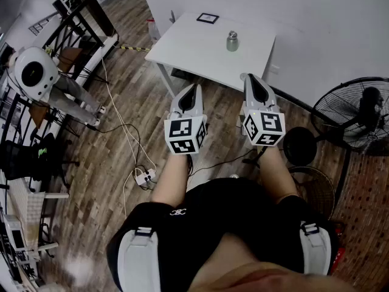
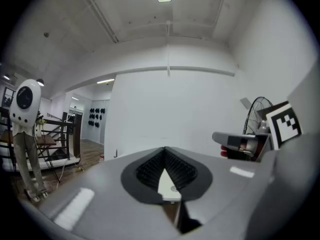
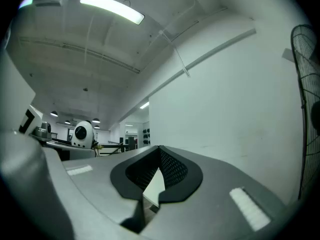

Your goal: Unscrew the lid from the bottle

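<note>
Bottle (image 1: 232, 42), small and metallic with its lid (image 1: 232, 34) on top, stands upright near the far side of the white counter (image 1: 188, 47) in the head view, well apart from both grippers. A black-framed card (image 1: 207, 18) lies near the counter's far edge. The left gripper (image 1: 195, 86) and the right gripper (image 1: 248, 76) are held side by side over the wooden floor (image 1: 121, 102), their tips short of the counter's near edge, with nothing in either. A fan (image 1: 357, 115) stands at the right and a white round-headed machine (image 1: 35, 72) at the left. In the left gripper view the jaws are pressed together at the tips and hold nothing. Through the sliver beneath them a pale strip of counter shows with the bottle as a tiny spot on it, and the right gripper juts in at the right in front of the fan. In the right gripper view the jaws also meet at the tips, empty, facing a bare white wall (image 3: 225, 99) under a long ceiling light (image 3: 112, 8).
</note>
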A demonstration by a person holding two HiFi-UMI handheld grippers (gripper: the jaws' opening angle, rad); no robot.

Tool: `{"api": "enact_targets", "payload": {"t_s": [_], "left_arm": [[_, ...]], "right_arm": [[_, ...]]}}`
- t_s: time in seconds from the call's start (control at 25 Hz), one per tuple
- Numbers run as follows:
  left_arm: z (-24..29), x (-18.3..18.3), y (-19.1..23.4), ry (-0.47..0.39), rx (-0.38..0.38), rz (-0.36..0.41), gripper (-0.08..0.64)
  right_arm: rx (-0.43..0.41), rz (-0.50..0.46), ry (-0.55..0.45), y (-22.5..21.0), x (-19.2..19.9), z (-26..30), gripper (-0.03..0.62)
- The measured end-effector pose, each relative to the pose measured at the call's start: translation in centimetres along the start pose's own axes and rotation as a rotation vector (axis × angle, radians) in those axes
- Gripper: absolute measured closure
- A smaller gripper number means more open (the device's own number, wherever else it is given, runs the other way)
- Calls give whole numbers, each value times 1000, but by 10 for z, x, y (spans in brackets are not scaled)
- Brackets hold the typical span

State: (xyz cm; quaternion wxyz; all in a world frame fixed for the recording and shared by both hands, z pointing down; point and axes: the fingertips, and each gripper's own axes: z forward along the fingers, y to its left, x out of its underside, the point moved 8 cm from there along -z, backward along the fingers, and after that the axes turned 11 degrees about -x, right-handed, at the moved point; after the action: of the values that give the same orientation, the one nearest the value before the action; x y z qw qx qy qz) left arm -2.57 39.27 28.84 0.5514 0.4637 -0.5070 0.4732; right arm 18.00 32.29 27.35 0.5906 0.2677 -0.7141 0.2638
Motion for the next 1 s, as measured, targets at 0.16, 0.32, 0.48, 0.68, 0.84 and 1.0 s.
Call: {"api": "enact_targets", "payload": {"t_s": [0.16,0.32,0.48,0.68,0.84,1.0], "left_arm": [[8,-2,-16,-5,-5,-1,506],[11,-3,-32,-9,-10,3,506],[11,-6,-48,-20,-31,5,506],[12,-3,-73,-34,-60,8,506],[16,-1,-87,-33,-73,3,506],[29,4,-91,-33,-87,7,506]], "right_arm": [[-3,-31,-25,-13,-3,-2,595],[2,-26,-35,-26,-3,-8,595],[-13,-43,-29,-41,-4,-13,595],[-33,-57,-40,-61,-6,-22,595],[-62,-48,-52,-74,-5,-24,595],[-72,-48,-59,-87,0,-16,594]]}}
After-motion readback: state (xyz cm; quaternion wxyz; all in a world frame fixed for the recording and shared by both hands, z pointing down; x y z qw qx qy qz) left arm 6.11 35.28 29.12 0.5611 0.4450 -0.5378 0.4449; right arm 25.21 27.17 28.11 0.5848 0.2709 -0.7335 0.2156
